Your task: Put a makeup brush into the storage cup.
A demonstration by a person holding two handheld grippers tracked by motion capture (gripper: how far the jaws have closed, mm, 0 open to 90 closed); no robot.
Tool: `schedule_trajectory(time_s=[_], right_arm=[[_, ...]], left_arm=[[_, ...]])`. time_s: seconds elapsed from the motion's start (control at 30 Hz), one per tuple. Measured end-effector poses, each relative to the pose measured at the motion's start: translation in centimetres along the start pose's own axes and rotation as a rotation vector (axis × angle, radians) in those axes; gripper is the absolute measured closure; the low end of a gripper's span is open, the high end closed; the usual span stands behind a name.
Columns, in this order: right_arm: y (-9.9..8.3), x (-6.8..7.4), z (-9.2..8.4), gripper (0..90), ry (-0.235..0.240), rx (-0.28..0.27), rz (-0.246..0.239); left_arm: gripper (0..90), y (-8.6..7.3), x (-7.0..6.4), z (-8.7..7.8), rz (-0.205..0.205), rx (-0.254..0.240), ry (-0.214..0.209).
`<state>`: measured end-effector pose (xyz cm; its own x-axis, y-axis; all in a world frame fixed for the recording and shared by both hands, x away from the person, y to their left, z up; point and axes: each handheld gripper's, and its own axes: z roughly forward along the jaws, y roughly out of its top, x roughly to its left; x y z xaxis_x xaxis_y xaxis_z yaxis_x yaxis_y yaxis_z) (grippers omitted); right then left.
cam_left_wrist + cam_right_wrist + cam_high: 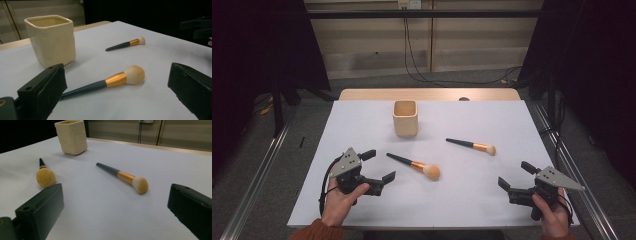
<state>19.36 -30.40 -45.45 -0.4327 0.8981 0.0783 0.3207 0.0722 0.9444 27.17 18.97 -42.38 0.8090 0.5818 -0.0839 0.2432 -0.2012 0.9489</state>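
Nearest the person, the left gripper (379, 167) sits at the near left of the bench (362, 205) with its fingers (42, 92) spread wide and nothing between them. The right gripper (514, 181) at the near right is equally released, fingers (40, 210) apart over bare white surface.

Just beyond the left gripper lies the larger brush (414, 165), flat, its dark handle pointing far-left and its fluffy head near-right. Because the handle is thin and rests flush on the bench, a grab from above could see the fingers scrape the surface and pinch only air, or nudge the brush so it rolls aside. Closing on the smooth gold ferrule rather than the handle might let it slip and swing head-down.

Farther right lies the smaller brush (472, 145), also flat, well apart from the first and nearer the right gripper. If both hands converge toward the middle at once, the grippers could knock each other or sweep a brush away.

Farthest stands the cream square cup (405, 118), upright and open, near the far middle. It looks light; a brush dropped in at a steep slant or pushed against the rim could tip it or skid it toward the far edge, and a misjudged release would leave the brush outside it.
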Motion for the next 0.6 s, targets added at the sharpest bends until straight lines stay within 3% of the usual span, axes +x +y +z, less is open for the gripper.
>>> schedule_trajectory(time_s=[0.6], right_arm=[[0.0, 0.0, 0.0, 0.1, 0.004, -0.002, 0.003]], left_arm=[[1.7, 1.9, 1.9, 3.0, -0.009, -0.058, -0.004]])
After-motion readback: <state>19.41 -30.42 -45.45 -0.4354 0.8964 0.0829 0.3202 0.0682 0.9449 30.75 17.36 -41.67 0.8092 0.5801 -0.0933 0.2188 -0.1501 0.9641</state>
